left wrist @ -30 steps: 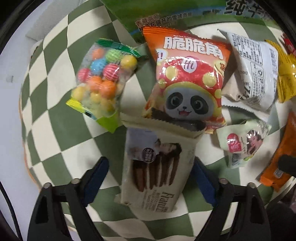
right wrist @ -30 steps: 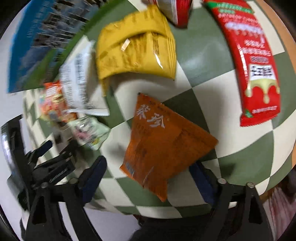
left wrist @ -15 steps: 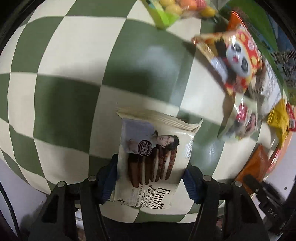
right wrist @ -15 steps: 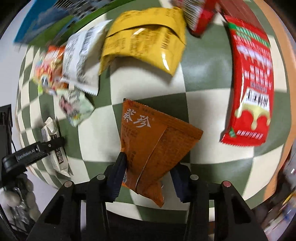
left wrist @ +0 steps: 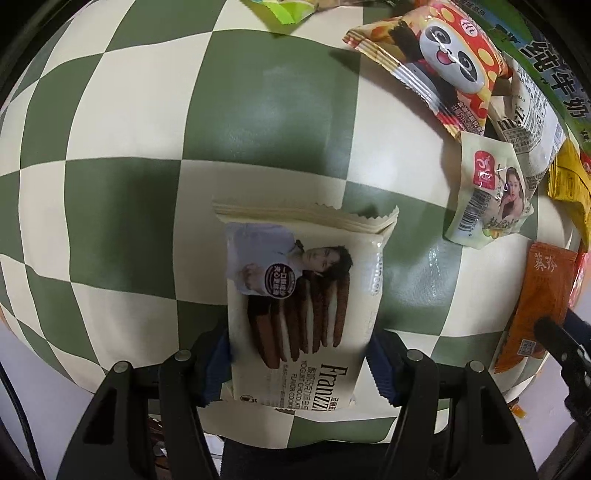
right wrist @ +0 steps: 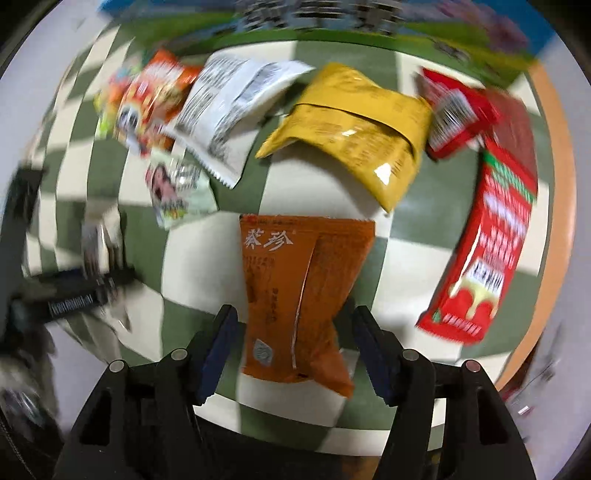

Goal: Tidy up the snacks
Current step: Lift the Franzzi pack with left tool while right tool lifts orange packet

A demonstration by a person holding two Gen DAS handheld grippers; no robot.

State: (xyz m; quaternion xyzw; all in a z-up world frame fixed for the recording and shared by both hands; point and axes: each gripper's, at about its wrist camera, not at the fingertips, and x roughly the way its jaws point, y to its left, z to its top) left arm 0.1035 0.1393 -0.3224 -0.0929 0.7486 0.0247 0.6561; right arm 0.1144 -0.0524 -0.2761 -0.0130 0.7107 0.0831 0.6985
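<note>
My left gripper (left wrist: 297, 363) is shut on a cream Franzzi chocolate cookie pack (left wrist: 299, 302) and holds it over the green and cream checkered cloth (left wrist: 258, 110). My right gripper (right wrist: 291, 345) is shut on an orange snack packet (right wrist: 299, 291), which also shows at the right edge of the left wrist view (left wrist: 539, 306). Its jaws press the packet's lower sides. The right view is blurred by motion.
A panda snack bag (left wrist: 439, 62), a white packet (right wrist: 236, 110), a small pale green packet (left wrist: 487, 192), a yellow bag (right wrist: 354, 129) and a long red pack (right wrist: 487, 254) lie at the far side. A blue and green carton (right wrist: 332, 22) lies behind them.
Both grippers closed on their packs and carried them. The left pulled the cookie pack away from the snack pile. The right swung so the orange packet points straight ahead.
</note>
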